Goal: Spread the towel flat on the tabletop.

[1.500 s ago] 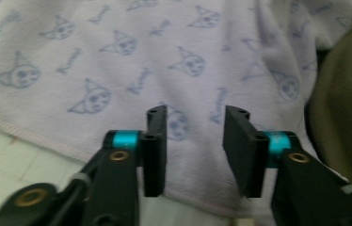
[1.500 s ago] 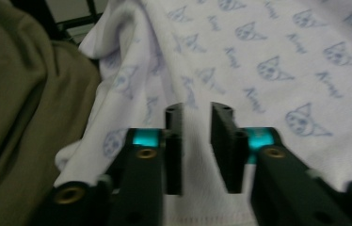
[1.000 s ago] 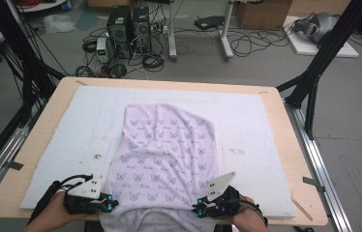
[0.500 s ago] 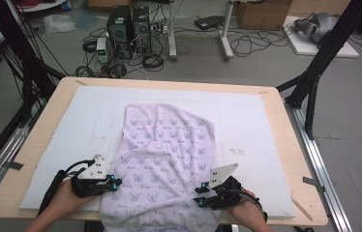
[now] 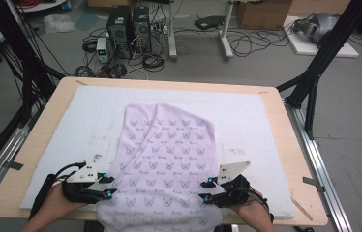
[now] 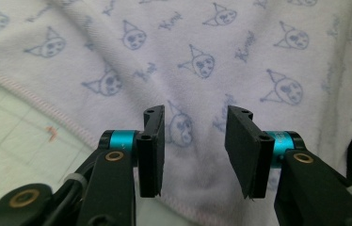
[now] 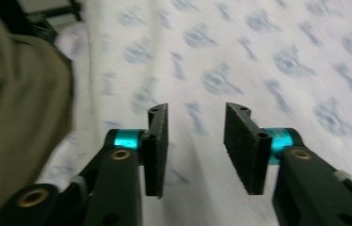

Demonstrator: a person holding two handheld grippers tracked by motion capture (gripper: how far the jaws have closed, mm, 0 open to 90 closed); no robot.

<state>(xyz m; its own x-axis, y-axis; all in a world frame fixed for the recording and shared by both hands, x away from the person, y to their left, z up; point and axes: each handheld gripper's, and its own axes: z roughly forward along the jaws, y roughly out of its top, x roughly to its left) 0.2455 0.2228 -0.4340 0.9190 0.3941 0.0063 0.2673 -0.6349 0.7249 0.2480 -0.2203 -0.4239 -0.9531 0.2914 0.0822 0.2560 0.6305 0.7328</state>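
A pale lilac cloth (image 5: pixel 164 154) printed with small blue cat faces lies on the white mat (image 5: pixel 251 121), and its near end hangs over the table's front edge. My left gripper (image 5: pixel 107 186) is at the cloth's left border near the front, pointing inward. In the left gripper view the left gripper (image 6: pixel 195 117) is open, its jaws just having been opening, with the cloth (image 6: pixel 202 52) and its pink-stitched hem lying beyond the pads. My right gripper (image 5: pixel 206 190) is at the cloth's right border. The right gripper (image 7: pixel 195 115) is open too, jaws just having been opening, over blurred cloth (image 7: pixel 268 52).
The mat covers a wooden table (image 5: pixel 293 145) with bare strips at both sides. Black frame legs (image 5: pixel 314 72) and metal rails (image 5: pixel 322 164) flank it. Computer towers (image 5: pixel 128 26) and cables sit on the floor behind. Olive clothing (image 7: pixel 19 103) shows at the left of the right gripper view.
Both grippers have crept a little away from the table's front edge, up along the cloth's borders. The cloth lies much as it did.
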